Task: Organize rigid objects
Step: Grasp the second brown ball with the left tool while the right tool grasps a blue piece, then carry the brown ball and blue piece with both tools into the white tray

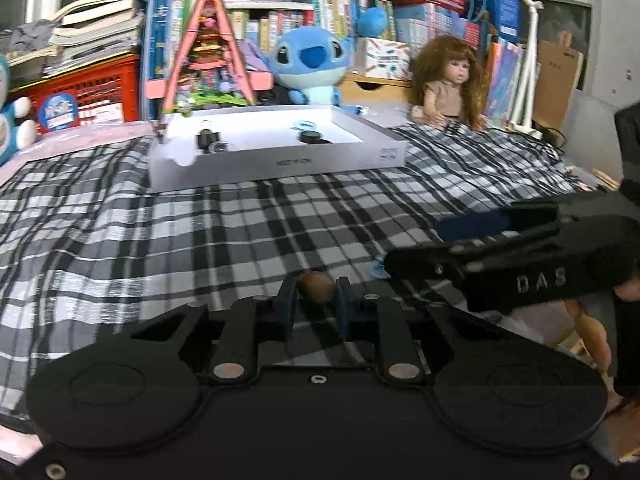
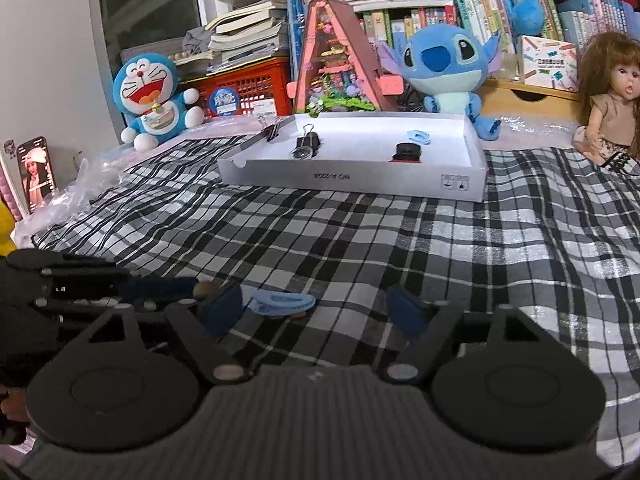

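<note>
Plaid cloth (image 2: 360,248) covers the bed, and the white box (image 2: 352,184) on it serves as our landmark; nearest to us, well short of the box, our left gripper (image 1: 316,300) has closed its blue pads (image 1: 287,304) against a small brown rounded object (image 1: 317,285), which we judge to be gripped, low on the cloth; beside it our right gripper (image 2: 316,312) stands with jaws wide apart, a pale blue clip-like piece (image 2: 280,302) lying on the cloth between them, close by the left pad and not pinched by both, so that gripper holds nothing. We read this as two pickups made side by side, so both items can go to the box together. Farther off, the box sits open-topped, presumably as the collecting tray: inside lie a black binder clip (image 2: 306,144), a dark round piece (image 2: 406,151) and another pale blue piece (image 2: 419,136); a second binder clip (image 2: 272,130) rests on its left rim. Beyond the box, plush toys, a doll (image 2: 612,100) and books line the back.
</note>
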Demonstrator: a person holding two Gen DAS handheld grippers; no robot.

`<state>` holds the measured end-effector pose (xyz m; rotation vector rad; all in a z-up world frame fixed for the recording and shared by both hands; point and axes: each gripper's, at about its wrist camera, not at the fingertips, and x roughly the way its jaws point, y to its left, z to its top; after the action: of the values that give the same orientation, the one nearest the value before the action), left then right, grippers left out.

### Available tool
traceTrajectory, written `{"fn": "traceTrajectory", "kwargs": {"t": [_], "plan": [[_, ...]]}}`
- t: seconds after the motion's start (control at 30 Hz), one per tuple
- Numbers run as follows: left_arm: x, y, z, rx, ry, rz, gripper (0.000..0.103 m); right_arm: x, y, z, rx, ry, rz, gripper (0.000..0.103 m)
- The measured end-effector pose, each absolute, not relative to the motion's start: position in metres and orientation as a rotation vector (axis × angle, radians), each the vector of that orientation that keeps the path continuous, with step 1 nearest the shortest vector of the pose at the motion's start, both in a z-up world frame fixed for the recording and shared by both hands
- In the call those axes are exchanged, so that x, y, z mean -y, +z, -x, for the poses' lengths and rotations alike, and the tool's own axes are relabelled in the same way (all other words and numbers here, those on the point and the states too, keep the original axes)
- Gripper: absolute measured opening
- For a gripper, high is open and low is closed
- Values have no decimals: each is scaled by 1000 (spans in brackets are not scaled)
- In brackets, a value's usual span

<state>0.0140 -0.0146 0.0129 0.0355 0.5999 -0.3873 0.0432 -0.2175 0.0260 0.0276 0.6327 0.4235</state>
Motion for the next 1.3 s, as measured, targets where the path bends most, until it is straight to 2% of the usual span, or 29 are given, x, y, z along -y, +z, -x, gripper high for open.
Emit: {"fn": "traceTrajectory", "kwargs": {"t": [0.23,0.33,0.47,1.3], "plan": [[3,13,-24,-618,-342,-5,19,196,21,-45,-627,449,66,77],[2,14,-24,-614,-339,-6,19,190,19,-48,-643,440,73,66],[3,14,-24,-613,-337,-8,19,187,18,-45,-641,426,73,45],[12,45,-85,-579,-286,15,19,197,44,-81,-594,319,-25,44]]}}
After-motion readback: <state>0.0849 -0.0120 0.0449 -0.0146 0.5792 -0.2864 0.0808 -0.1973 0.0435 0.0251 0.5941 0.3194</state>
